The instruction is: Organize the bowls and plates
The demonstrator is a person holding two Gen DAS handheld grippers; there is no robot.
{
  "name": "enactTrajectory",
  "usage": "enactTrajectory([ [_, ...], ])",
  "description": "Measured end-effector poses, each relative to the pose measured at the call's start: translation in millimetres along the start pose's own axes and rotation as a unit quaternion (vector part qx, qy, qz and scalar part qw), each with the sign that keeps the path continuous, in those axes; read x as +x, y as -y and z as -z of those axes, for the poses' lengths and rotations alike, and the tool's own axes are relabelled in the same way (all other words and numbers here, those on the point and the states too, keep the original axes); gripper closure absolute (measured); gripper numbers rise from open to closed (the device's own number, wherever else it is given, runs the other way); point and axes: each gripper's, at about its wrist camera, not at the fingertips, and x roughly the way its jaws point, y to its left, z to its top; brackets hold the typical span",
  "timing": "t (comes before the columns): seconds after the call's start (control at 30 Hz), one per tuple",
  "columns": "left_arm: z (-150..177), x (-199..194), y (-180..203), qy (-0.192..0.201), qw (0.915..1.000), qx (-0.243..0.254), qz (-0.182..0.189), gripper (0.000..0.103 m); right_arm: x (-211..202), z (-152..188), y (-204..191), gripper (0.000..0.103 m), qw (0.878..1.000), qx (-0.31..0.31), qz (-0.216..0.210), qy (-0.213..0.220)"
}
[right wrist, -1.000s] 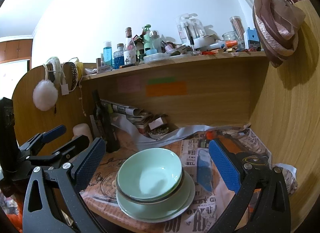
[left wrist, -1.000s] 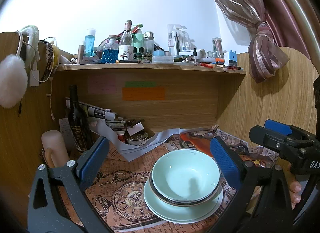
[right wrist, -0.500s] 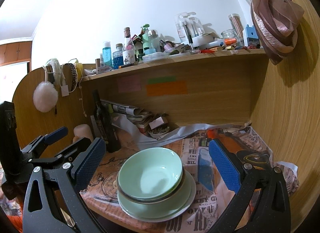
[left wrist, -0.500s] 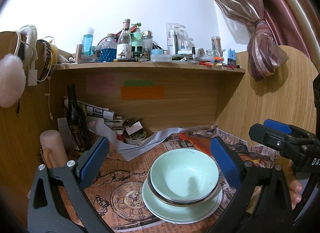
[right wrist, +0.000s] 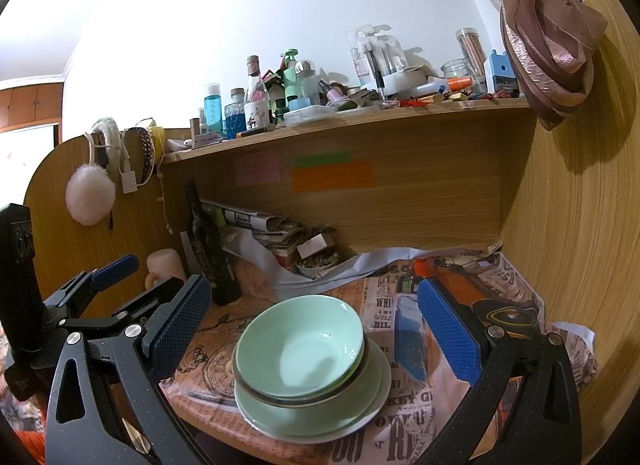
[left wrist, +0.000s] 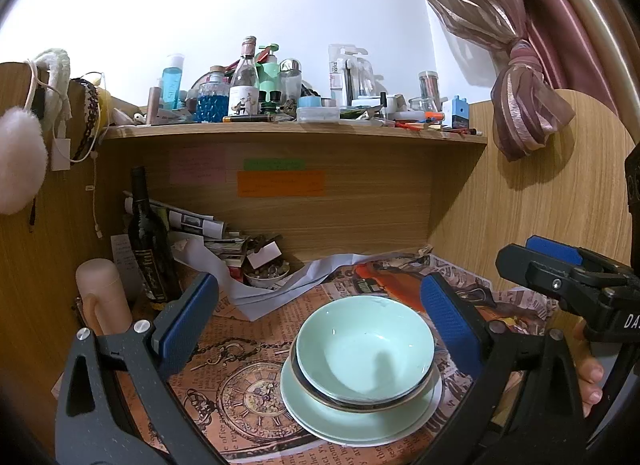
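Note:
A pale green bowl point(left wrist: 366, 349) sits nested in another bowl on a pale green plate point(left wrist: 360, 423), stacked on the newspaper-covered desk. The same bowl point(right wrist: 300, 345) and plate point(right wrist: 320, 415) show in the right wrist view. My left gripper point(left wrist: 320, 321) is open and empty, hovering in front of the stack. My right gripper point(right wrist: 314, 321) is open and empty, also in front of the stack. The right gripper shows at the right edge of the left view point(left wrist: 560, 269), and the left gripper shows at the left of the right view point(right wrist: 92, 285).
A dark wine bottle point(left wrist: 150, 241), a beige cup point(left wrist: 102, 297), rolled newspapers and a small dish point(left wrist: 266, 275) stand at the desk's back left. A cluttered shelf point(left wrist: 296, 131) runs above. Wooden side panels and a tied curtain point(left wrist: 524, 101) close in the right.
Both grippers have drifted slightly; the view of the stack has shifted a little. The bowls and plate have not moved.

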Motion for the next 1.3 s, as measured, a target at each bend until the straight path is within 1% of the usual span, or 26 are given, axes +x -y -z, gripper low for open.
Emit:
enactTrajectory([
  [0.67,0.6,2.8,8.5,-0.003,1.0000,0.003,0.006,0.000,-2.5,-1.5,-3.1,0.000,1.000,0.005,0.007,0.002],
  [1.07,-0.9,5.3,9.8,-0.006,1.0000,-0.004,0.001,0.000,2.7,0.7,-3.5,0.000,1.000,0.008,0.011,-0.004],
  [1.3,0.3,12.1,6.5,-0.016,0.9998,-0.014,0.003,0.000,7.0,2.1,-2.5,0.000,1.000,0.010,0.013,-0.009],
])
